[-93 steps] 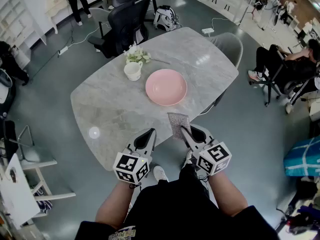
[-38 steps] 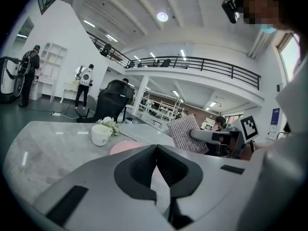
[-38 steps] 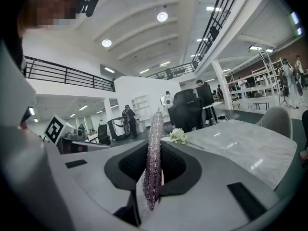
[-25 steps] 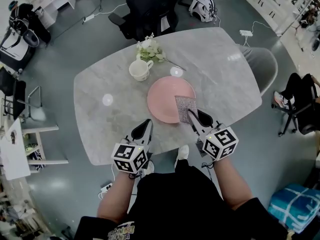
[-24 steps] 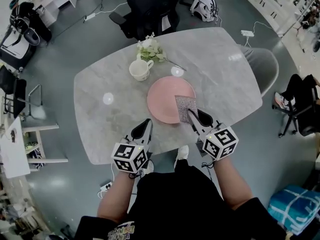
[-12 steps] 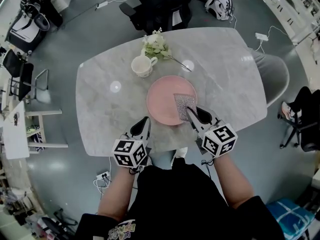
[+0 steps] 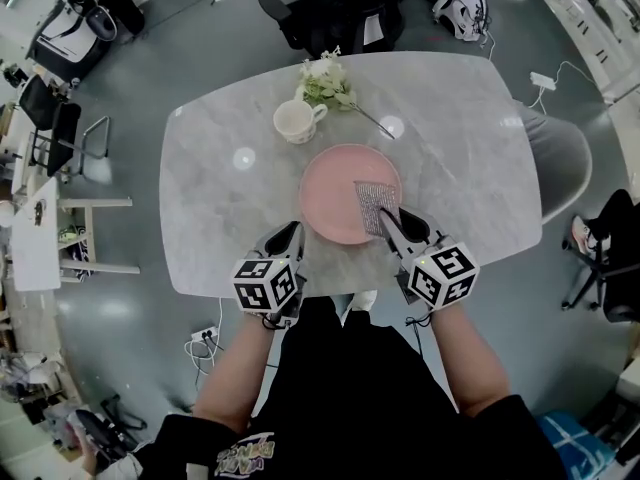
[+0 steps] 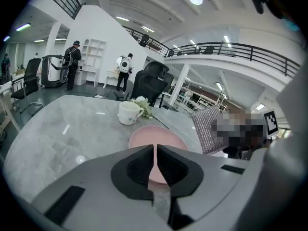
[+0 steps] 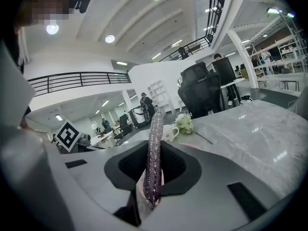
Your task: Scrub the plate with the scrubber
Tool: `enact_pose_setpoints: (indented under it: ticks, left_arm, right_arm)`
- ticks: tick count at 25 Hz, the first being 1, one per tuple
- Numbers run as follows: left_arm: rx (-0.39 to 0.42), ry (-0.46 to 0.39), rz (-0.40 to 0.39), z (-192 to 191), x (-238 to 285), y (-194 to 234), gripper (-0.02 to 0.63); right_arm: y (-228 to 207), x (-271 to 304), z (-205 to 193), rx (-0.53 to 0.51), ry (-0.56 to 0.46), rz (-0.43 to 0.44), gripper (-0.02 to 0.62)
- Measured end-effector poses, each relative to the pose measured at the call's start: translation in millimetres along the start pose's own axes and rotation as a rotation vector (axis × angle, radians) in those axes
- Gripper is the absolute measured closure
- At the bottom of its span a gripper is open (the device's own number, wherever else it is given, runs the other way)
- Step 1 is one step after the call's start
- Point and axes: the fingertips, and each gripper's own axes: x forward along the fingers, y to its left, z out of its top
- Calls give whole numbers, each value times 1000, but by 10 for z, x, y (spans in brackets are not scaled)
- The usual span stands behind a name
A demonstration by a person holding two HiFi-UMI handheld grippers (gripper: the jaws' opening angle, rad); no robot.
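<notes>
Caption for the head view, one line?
Right gripper holds the scrubber over the pink plate; left gripper shut, empty, nearby.

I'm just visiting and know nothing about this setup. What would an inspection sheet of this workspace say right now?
Surface: grey marble table, glossy.
Job's things: pink plate near the person's edge; silvery scrubber over its right part, contact cannot be told.
Clutter: white cup and flower sprig beyond the plate.
Grippers: left gripper shut, empty, short of the plate; right gripper shut on the scrubber.
Cables: power strip with cord on the floor by the table's near left corner; white cord on the floor at upper right.
Surroundings: black office chair at the far side, grey chair at right, backpack on the floor.
</notes>
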Motion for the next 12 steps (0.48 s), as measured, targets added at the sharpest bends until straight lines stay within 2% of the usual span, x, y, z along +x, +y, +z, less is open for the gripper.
enact_pose_setpoints:
  ticks: [2,3,4,12]
  left_arm:
    - [-6,6,5,-11,48,28,573]
    - [-8,10,6,-18,77,42,519]
    - [-9,16,6,-27,108,60,505]
    - [-8,88,15,-119,473,292,448]
  right_arm:
    - [-8,5,-10,-1,3,-2,522]
    - [-9,9,-17,-3,4,-3,522]
    - [-9,19,-23,-5,6,-5,522]
    - [-106,224,-41,-14,27,-45,522]
